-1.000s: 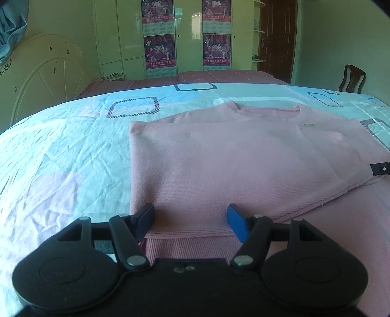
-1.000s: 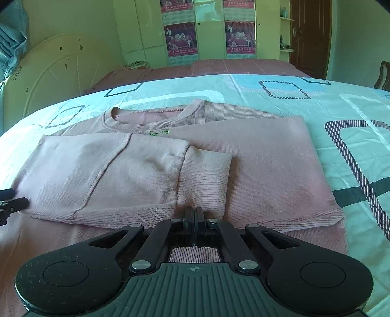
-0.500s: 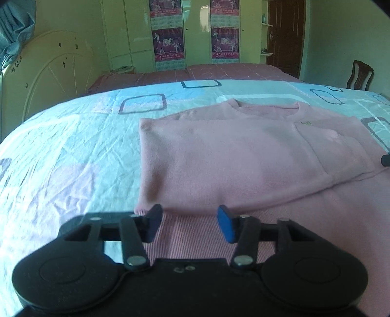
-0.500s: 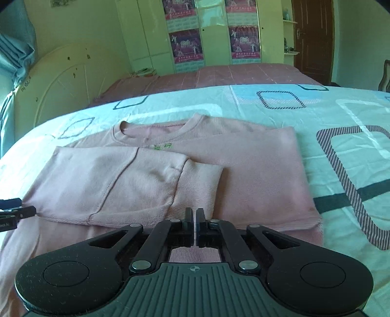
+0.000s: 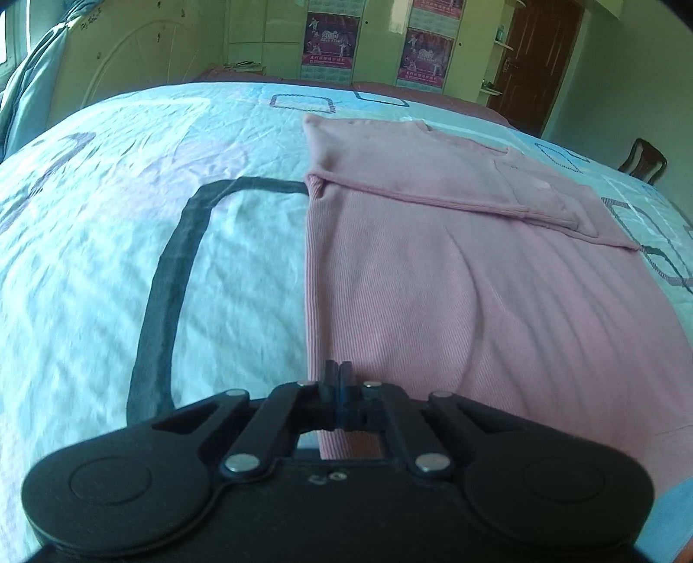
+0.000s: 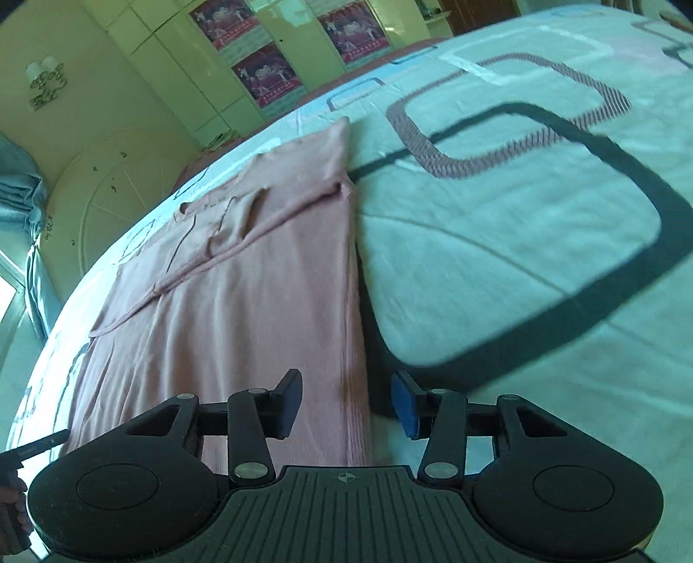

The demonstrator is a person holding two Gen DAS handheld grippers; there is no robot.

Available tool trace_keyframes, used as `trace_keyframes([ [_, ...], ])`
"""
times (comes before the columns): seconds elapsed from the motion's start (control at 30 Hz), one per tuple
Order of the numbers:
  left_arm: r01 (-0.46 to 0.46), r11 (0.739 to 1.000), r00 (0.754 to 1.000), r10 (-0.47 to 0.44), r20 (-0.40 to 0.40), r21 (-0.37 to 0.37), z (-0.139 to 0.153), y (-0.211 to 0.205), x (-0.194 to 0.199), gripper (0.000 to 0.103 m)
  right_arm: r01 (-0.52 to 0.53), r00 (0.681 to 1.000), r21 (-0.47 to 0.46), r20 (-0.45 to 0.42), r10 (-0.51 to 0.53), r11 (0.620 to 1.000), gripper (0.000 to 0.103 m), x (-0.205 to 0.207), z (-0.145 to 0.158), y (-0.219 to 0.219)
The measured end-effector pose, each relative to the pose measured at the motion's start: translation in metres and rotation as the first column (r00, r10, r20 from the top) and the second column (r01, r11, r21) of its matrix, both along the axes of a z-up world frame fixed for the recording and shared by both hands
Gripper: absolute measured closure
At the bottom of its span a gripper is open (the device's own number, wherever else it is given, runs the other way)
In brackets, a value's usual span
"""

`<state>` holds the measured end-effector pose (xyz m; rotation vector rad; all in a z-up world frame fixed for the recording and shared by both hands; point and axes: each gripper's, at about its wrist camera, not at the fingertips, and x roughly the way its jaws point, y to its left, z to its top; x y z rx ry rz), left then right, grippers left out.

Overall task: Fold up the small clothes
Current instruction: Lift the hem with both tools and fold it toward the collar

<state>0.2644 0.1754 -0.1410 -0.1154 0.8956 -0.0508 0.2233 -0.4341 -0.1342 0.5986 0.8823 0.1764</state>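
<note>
A pink sweater (image 5: pixel 454 277) lies flat on the bed, its sleeves folded across the chest; it also shows in the right wrist view (image 6: pixel 242 303). My left gripper (image 5: pixel 339 381) is shut at the sweater's lower left edge, pinching the hem fabric. My right gripper (image 6: pixel 346 402) is open, its jaws astride the sweater's lower right edge, one finger (image 6: pixel 288 402) over the fabric and the other over the sheet.
The bedsheet (image 5: pixel 130 242) is pale blue with dark rounded-square prints. A cream headboard (image 6: pixel 112 190) and wardrobe with posters (image 5: pixel 333 39) stand beyond. A dark door (image 5: pixel 532 56) and a wooden chair (image 5: pixel 645 160) are at the far right.
Both grippers moved back to the sweater's bottom corners. The left gripper went from open to shut on the hem. The right gripper went from shut to open.
</note>
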Motion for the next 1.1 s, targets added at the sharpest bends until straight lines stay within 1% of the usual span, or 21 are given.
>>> trace_keyframes([
  [0.1,-0.045,0.995,0.999,0.044,-0.017,-0.086,-0.002,0.009,-0.022,0.103,-0.006,1.0,0.103,-0.008,0.007,0.995,0.057,-0.025,-0.005,-0.007],
  [0.13,-0.056,0.992,0.998,0.053,-0.024,-0.115,-0.003,0.011,-0.028,0.103,-0.021,1.0,0.121,-0.008,0.022,0.992,0.057,-0.031,-0.005,-0.005],
  [0.27,-0.08,0.968,0.996,0.068,-0.055,-0.239,-0.008,0.015,-0.054,0.103,-0.084,0.996,0.141,0.002,0.085,0.986,0.057,-0.052,-0.004,0.004],
  [0.37,-0.108,0.926,0.993,0.086,-0.074,-0.361,-0.012,0.024,-0.07,0.103,-0.108,0.994,0.163,0.01,0.108,0.981,0.057,-0.061,-0.005,0.008],
  [0.4,-0.116,0.905,0.993,0.09,-0.081,-0.41,-0.015,0.028,-0.075,0.103,-0.108,0.994,0.181,0.01,0.108,0.977,0.057,-0.063,-0.006,0.007],
  [0.43,-0.124,0.892,0.992,0.096,-0.088,-0.434,-0.017,0.03,-0.079,0.102,-0.109,0.994,0.202,0.01,0.109,0.973,0.057,-0.065,-0.007,0.006],
  [0.5,-0.146,0.87,0.989,0.125,-0.074,-0.471,-0.019,0.033,-0.087,0.096,-0.099,0.995,0.227,0.007,0.1,0.969,0.057,-0.068,-0.009,0.002],
  [0.53,-0.152,0.858,0.988,0.137,-0.066,-0.491,-0.019,0.034,-0.09,0.088,-0.097,0.995,0.232,0.006,0.098,0.968,0.057,-0.067,-0.009,0.001],
  [0.57,-0.158,0.853,0.987,0.148,-0.061,-0.497,-0.019,0.033,-0.091,0.087,-0.097,0.995,0.232,0.007,0.098,0.968,0.057,-0.067,-0.009,0.0],
  [0.6,-0.158,0.86,0.987,0.151,-0.054,-0.486,-0.016,0.031,-0.09,0.086,-0.099,0.995,0.229,0.007,0.1,0.968,0.057,-0.068,-0.008,-0.001],
  [0.63,-0.152,0.87,0.988,0.15,-0.041,-0.47,-0.013,0.028,-0.09,0.082,-0.1,0.995,0.226,0.007,0.101,0.969,0.057,-0.066,-0.009,-0.002],
  [0.7,-0.146,0.886,0.988,0.155,-0.016,-0.441,-0.006,0.024,-0.089,0.067,-0.1,0.995,0.225,0.009,0.101,0.969,0.057,-0.067,-0.009,-0.004],
  [0.73,-0.152,0.897,0.986,0.168,0.002,-0.415,-0.002,0.023,-0.089,0.064,-0.101,0.995,0.226,0.01,0.102,0.969,0.057,-0.066,-0.009,-0.005],
  [0.77,-0.167,0.909,0.982,0.187,0.017,-0.383,0.002,0.022,-0.089,0.047,-0.102,0.995,0.227,0.01,0.102,0.969,0.057,-0.066,-0.009,-0.005],
  [0.8,-0.182,0.915,0.978,0.205,0.027,-0.361,0.005,0.022,-0.089,0.042,-0.103,0.995,0.228,0.011,0.103,0.968,0.057,-0.065,-0.01,-0.006],
  [0.87,-0.179,0.918,0.979,0.203,0.031,-0.353,0.006,0.025,-0.089,0.042,-0.104,0.995,0.23,0.013,0.104,0.968,0.057,-0.064,-0.01,-0.006],
  [0.93,-0.16,0.938,0.986,0.164,-0.013,-0.308,0.003,0.023,-0.082,0.044,-0.106,0.994,0.233,0.014,0.106,0.967,0.057,-0.061,-0.011,-0.006],
  [0.97,-0.14,0.942,0.99,0.134,-0.039,-0.305,-0.001,0.021,-0.078,0.045,-0.105,0.994,0.238,0.013,0.105,0.965,0.057,-0.06,-0.012,-0.007],
  [1.03,-0.111,0.934,0.993,0.091,-0.074,-0.34,-0.008,0.021,-0.07,0.045,-0.101,0.995,0.263,0.013,0.101,0.959,0.057,-0.057,-0.016,-0.008],
  [1.07,-0.103,0.922,0.994,0.081,-0.074,-0.374,-0.011,0.023,-0.068,0.045,-0.104,0.994,0.283,0.016,0.104,0.954,0.057,-0.055,-0.018,-0.009],
  [1.1,-0.101,0.893,0.994,0.075,-0.077,-0.438,-0.015,0.027,-0.066,0.046,-0.109,0.994,0.304,0.019,0.108,0.947,0.057,-0.053,-0.022,-0.009],
])
